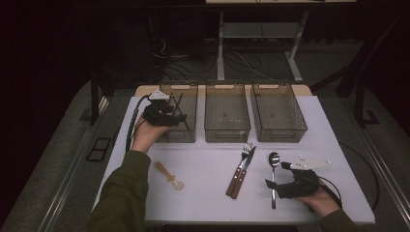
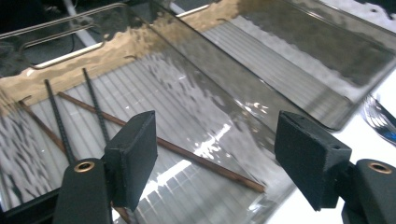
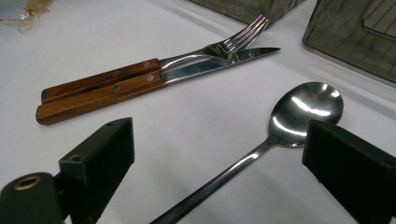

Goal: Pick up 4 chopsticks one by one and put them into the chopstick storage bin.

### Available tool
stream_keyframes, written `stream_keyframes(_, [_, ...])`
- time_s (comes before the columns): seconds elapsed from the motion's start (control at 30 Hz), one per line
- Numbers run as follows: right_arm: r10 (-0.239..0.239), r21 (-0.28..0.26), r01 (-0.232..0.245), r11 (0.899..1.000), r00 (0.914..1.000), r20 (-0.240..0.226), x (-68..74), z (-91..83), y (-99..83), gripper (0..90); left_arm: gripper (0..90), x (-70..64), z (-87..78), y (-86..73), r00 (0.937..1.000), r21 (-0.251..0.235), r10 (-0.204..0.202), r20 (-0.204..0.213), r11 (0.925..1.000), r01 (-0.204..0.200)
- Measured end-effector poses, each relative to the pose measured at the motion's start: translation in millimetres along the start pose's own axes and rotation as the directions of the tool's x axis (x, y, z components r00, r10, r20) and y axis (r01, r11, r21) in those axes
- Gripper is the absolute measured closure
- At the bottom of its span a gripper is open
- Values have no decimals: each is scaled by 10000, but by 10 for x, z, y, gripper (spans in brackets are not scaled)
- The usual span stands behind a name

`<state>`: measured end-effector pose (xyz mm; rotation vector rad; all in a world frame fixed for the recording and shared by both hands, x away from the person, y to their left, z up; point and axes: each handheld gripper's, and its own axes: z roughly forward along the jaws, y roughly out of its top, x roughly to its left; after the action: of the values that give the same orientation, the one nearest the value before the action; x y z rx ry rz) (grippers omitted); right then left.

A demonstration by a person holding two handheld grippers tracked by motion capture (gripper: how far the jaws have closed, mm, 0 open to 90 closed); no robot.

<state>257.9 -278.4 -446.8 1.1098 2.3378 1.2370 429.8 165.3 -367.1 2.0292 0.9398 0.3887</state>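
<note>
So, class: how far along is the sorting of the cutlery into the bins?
Done: chopsticks lie in the left bin, under the open left claw. In hand: the open right claw straddles the spoon. Left: fork, knife, plastic spoon.

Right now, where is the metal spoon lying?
In the high view the spoon lies on the white table at the right, just right of the wooden-handled fork and knife, its handle between the right claw's open jaws.
</note>
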Motion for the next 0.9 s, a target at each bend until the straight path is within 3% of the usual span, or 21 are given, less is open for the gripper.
stream_keyframes(0.43, [42,22,-42,10000,10000,38,-2,1,0,89,248,-318,-177,-301,9981,-252,313,524,9992,-300])
stream_keyframes(0.53, [23,-10,-23,10000,10000,27,-2,-3,1,89,248,-385,-215,-345,9965,-60,614,565,9981,-611])
stream_keyframes(0.9, [4,-49,-4,10000,10000,74,15,-36,6,88,254,-655,-320,-595,9917,-62,940,872,9956,-939])
